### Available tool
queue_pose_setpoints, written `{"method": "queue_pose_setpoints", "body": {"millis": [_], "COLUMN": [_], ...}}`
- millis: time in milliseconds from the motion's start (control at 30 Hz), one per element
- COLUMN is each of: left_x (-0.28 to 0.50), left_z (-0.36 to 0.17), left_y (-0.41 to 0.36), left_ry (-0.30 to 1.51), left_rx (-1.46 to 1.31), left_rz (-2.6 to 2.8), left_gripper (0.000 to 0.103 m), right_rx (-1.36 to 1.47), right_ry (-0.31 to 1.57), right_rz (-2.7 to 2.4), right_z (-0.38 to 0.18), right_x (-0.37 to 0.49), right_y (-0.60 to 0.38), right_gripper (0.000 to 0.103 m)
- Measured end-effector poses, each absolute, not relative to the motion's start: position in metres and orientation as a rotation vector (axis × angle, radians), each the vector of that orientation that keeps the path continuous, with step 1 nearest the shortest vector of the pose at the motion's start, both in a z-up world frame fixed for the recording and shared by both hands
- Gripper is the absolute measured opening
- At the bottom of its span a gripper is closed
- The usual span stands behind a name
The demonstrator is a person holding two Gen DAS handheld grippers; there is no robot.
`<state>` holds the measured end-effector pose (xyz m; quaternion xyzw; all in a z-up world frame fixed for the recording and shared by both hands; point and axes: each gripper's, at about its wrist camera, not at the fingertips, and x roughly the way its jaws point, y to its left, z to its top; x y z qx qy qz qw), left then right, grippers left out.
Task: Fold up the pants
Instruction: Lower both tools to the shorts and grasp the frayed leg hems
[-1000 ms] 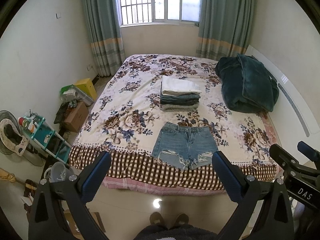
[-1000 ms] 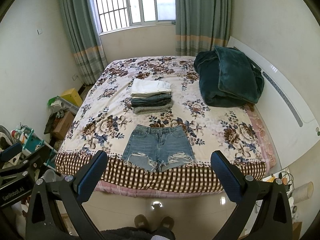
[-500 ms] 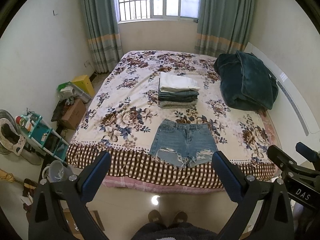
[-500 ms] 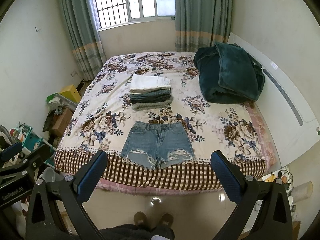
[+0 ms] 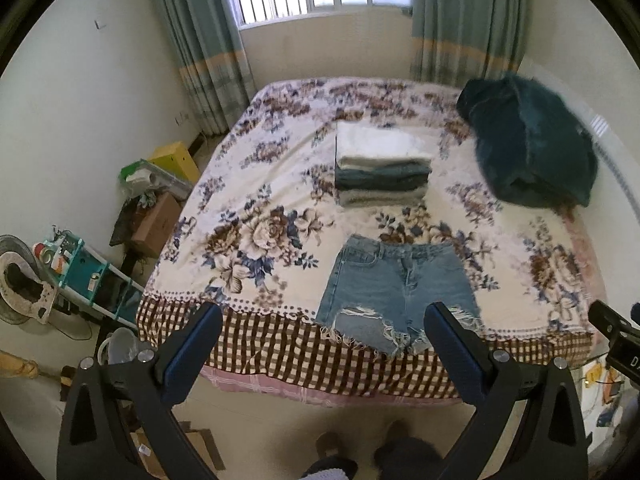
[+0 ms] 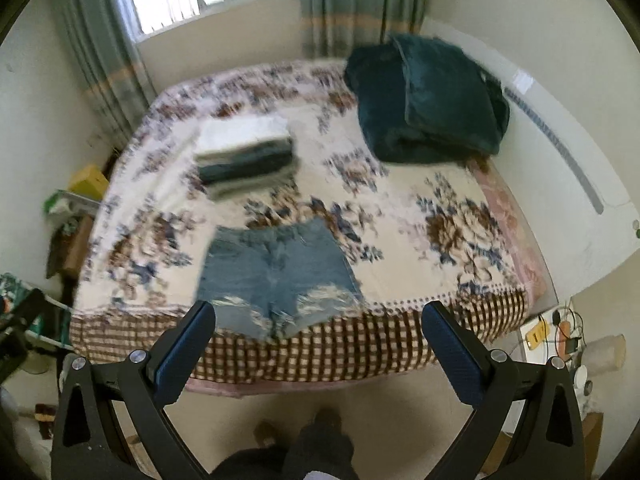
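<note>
Denim shorts [image 5: 396,280] are lying flat at the bed [image 5: 256,200] edge, a folded stack [image 5: 382,168] and green blanket [image 5: 528,148] sitting behind; both claws, left [image 5: 324,344] and right [image 6: 320,340], are gaping wide, holding nothing.

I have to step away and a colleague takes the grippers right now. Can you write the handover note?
Left gripper: open, holding nothing, off the foot of the bed.
Right gripper: open, holding nothing, same stance.
Denim shorts lie flat and unfolded at the near edge of the bed, frayed hems toward you.
Stack of folded clothes sits behind them.
Done: nothing on these shorts yet.
Left: reach in, grasp, fold.
</note>
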<state>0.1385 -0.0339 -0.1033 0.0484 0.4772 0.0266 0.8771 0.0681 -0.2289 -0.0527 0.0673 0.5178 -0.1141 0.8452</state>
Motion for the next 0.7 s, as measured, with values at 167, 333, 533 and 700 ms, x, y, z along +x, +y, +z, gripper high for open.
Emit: {"method": "queue_pose_setpoints", "body": {"millis": [167,333,533,700], "left_x": [0.194,0.243,0.279,0.282], "left_z": [-0.172,-0.252,-0.387,-0.505], "left_y": [-0.084,-0.144,-0.229,-0.309], "left_ry": [1.075,1.163,1.333,1.459], "left_rx": [0.105,0.083,-0.058,-0.015], "left_rz": [0.108,0.185,0.198,0.156], "left_gripper": [0.103,0.103,0.103,0.103], "right_rx": [0.23,0.303,0.311,0.256], "right_ry": [1.226,1.34,1.449,1.501], "right_rz": [-0.19,-0.084,-0.015,0.01], "right_z": [-0.138,-0.236,-0.352,-0.444], "right_x": [0.139,0.229,0.327,0.382], "right_y": [-0.296,-0.382,-0.47,-0.518], "right_gripper": [0.103,0.103,0.103,0.103]}}
